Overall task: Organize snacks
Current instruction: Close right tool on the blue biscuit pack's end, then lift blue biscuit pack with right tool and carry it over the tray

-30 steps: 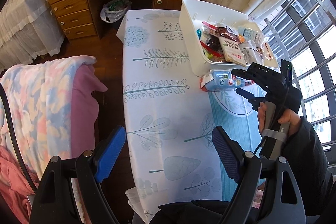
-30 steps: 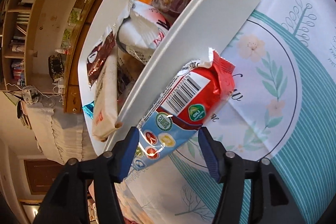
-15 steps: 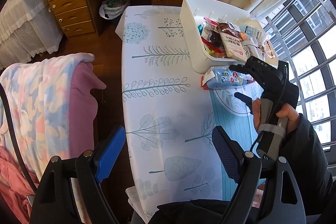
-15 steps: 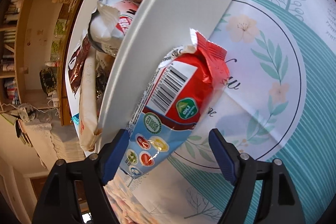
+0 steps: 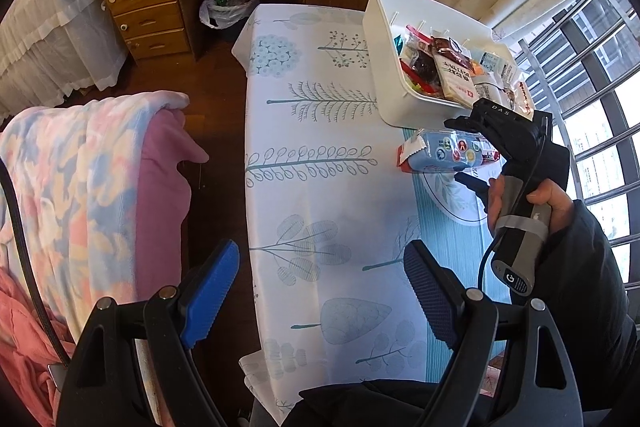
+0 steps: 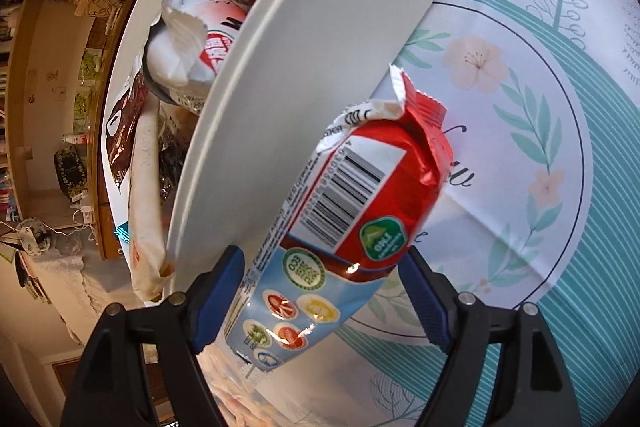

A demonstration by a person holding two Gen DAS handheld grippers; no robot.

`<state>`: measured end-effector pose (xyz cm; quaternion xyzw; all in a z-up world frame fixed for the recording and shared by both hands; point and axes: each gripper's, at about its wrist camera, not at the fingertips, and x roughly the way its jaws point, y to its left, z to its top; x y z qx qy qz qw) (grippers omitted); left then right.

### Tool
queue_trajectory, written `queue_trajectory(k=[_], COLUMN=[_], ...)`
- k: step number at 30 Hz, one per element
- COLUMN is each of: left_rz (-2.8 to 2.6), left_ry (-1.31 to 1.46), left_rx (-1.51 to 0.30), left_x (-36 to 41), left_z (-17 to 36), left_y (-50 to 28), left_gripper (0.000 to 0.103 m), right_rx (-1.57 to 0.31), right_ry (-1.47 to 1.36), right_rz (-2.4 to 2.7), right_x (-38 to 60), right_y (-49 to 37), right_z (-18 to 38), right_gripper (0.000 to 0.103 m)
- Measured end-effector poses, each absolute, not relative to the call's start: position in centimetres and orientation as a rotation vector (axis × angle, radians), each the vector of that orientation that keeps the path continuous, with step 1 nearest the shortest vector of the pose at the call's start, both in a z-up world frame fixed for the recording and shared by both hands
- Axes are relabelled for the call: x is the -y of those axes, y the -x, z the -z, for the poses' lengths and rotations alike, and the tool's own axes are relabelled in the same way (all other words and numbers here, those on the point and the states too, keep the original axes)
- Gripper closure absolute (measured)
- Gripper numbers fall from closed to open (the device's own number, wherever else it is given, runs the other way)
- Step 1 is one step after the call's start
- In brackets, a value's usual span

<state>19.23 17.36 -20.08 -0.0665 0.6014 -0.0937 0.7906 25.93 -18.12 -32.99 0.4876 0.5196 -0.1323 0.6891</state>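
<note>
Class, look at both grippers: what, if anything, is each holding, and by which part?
Nothing is held. The right gripper straddles the red-and-blue snack packet at its blue end, pads apart from it. The left gripper is empty.

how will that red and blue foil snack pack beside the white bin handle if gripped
The red and blue foil snack pack looks glossy, so probably slippery between pads. Its crimped ends and dented wrapper suggest it squashes rather than staying stiff. Its rounded body, leaning on the white plastic bin, may roll if nudged.

**Black Frames, Blue Pads**

The left gripper point(image 5: 320, 291) had black angular finger arms with silver screws and bright blue ribbed pads point(image 5: 210, 293). The right gripper point(image 6: 320, 299) matched it. Its black body bore white "DAS" lettering above a grey handle banded with grey tape, trailing a black cable. The person wore a dark sleeve point(image 5: 588, 275).
</note>
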Motion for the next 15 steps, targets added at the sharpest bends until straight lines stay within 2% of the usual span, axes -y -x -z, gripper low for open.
queue_trajectory(k=[3,12,15], left_rz=[0.204,0.183,0.168], left_ry=[0.147,0.154,0.149], left_rx=[-1.292,-1.274,-1.27], left_x=[-17.5,-17.9,-17.7], left_z=[20.0,19.5,19.3], left_y=[-19.2,-19.2,-18.9], left_gripper=[0.019,0.019,0.019], right_rx=[-1.172,-1.212,-1.222], right_ry=[-1.076,-1.056,-1.036], right_rz=[0.309,0.313,0.306], right_x=[17.8,16.2,16.2], right_y=[-26.2,-27.2,-27.1], right_z=[32.7,31.5,31.2], right_gripper=[0.026,0.045,0.049])
